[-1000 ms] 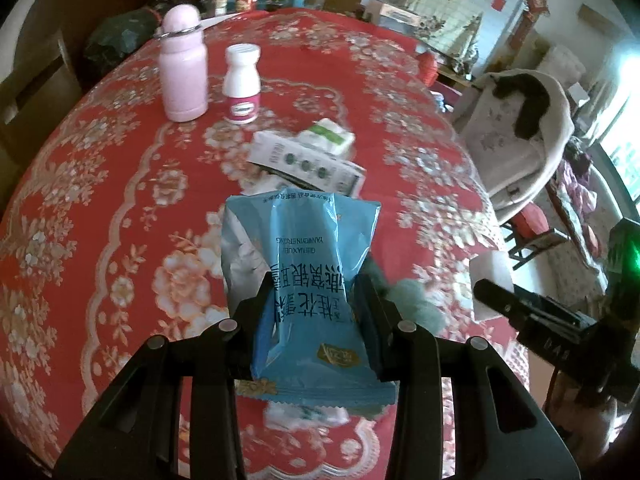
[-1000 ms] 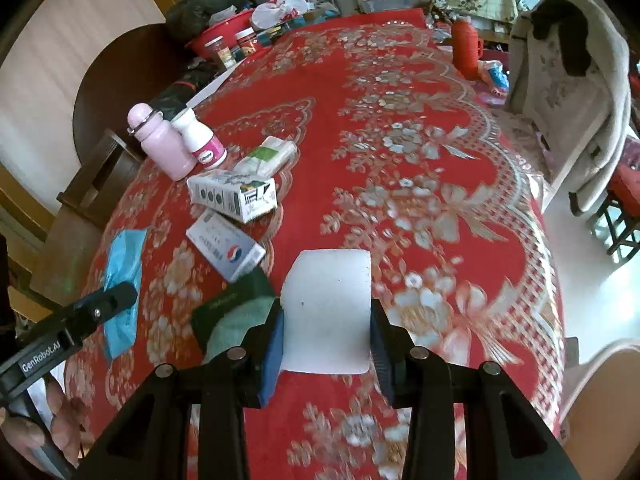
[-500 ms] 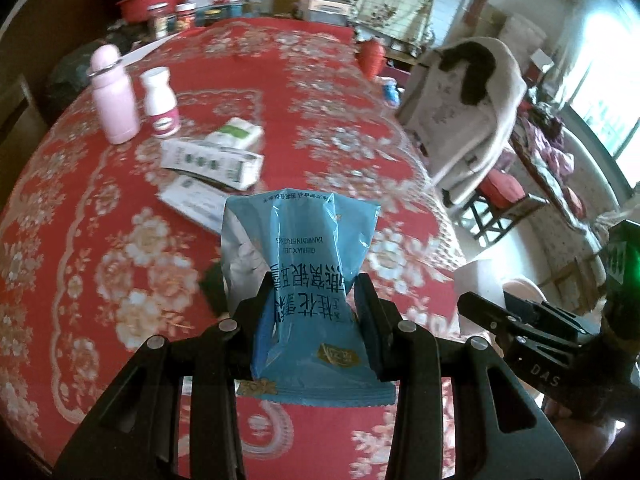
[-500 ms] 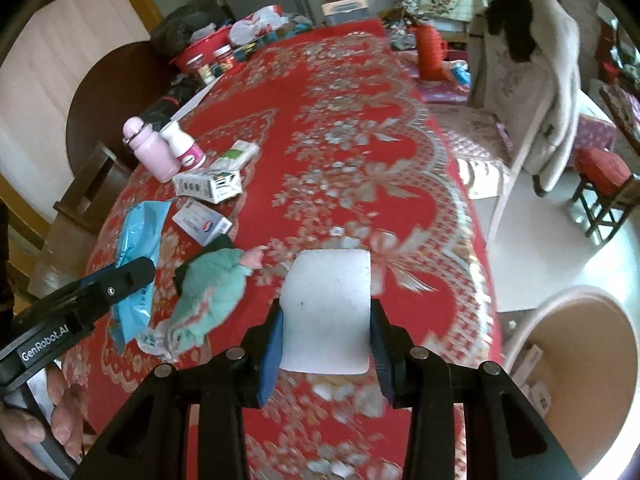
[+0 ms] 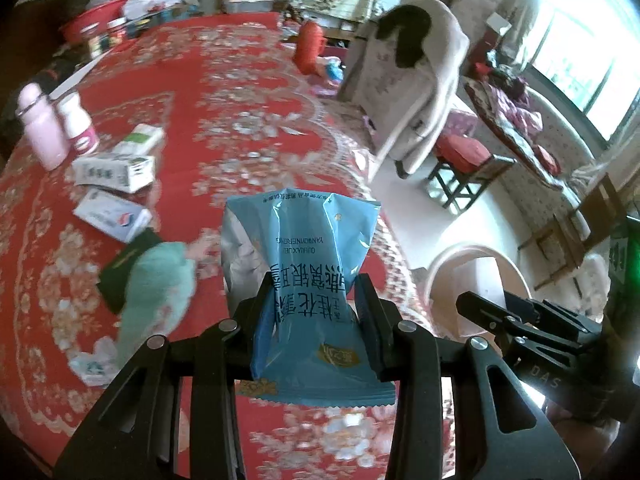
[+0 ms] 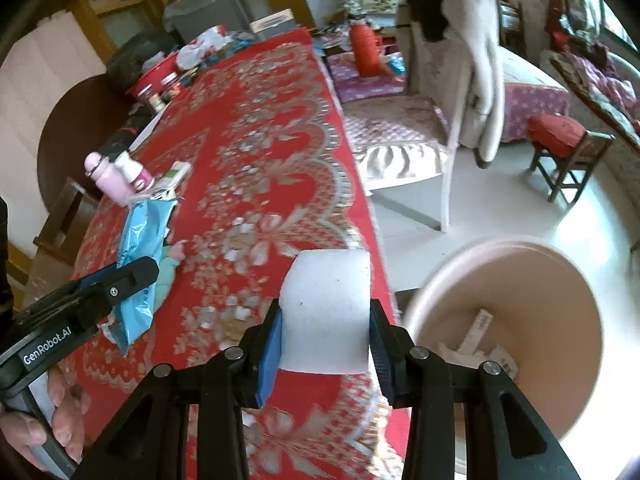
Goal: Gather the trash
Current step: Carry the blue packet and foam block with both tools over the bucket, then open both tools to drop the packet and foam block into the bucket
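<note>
Both grippers were black plastic with silver screws: left gripper (image 5: 316, 300) bore "GenRobot.AI" lettering, right gripper (image 6: 326, 320) blue pads.

Left gripper (image 5: 316, 300) clamps a blue snack packet (image 5: 308, 280) above the red floral tablecloth (image 5: 240, 120), beige bin (image 5: 472, 272) at right

Open floor (image 6: 500, 216) lies right of the table edge (image 6: 374, 216), the bin's mouth (image 6: 520, 264) unblocked; a draped chair (image 6: 452, 92) stands farther off.
</note>
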Demonstrator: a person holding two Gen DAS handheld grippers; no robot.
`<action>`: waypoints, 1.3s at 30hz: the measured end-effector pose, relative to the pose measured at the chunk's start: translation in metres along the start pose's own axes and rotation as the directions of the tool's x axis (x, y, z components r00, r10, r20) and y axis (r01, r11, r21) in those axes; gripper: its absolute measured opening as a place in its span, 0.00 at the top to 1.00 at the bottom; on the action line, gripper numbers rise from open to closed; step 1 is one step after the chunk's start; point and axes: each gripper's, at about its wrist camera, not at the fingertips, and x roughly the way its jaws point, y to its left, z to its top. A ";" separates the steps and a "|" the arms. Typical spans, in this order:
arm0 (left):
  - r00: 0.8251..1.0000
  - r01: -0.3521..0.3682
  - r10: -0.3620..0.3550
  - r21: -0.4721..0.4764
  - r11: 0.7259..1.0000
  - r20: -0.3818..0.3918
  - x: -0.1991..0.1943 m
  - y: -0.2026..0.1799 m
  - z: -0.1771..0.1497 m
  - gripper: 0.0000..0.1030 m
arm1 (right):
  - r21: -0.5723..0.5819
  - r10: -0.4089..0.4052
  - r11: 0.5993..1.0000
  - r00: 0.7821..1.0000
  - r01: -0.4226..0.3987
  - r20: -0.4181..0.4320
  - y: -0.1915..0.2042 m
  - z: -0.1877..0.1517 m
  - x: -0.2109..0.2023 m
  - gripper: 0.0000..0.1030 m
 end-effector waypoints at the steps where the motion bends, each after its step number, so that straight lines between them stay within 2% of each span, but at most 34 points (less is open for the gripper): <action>1: 1.000 0.005 -0.005 0.006 1.000 -0.003 0.002 -0.005 0.000 0.65 | 0.009 -0.006 1.000 1.000 0.006 0.002 -0.005 -0.001 -0.002 0.63; 18: 0.993 0.101 -0.090 0.153 0.983 -0.081 0.040 -0.096 -0.009 0.65 | 0.156 -0.106 0.982 0.994 0.105 -0.003 -0.089 -0.027 -0.030 0.63; 33: 0.967 0.212 -0.175 0.196 0.957 -0.187 0.079 -0.156 -0.027 0.65 | 0.248 -0.179 0.951 0.983 0.183 -0.039 -0.144 -0.055 -0.048 0.63; 39: 0.956 0.246 -0.203 0.207 0.947 -0.210 0.086 -0.168 -0.030 0.59 | 0.271 -0.200 0.941 0.979 0.204 -0.044 -0.158 -0.057 -0.051 0.59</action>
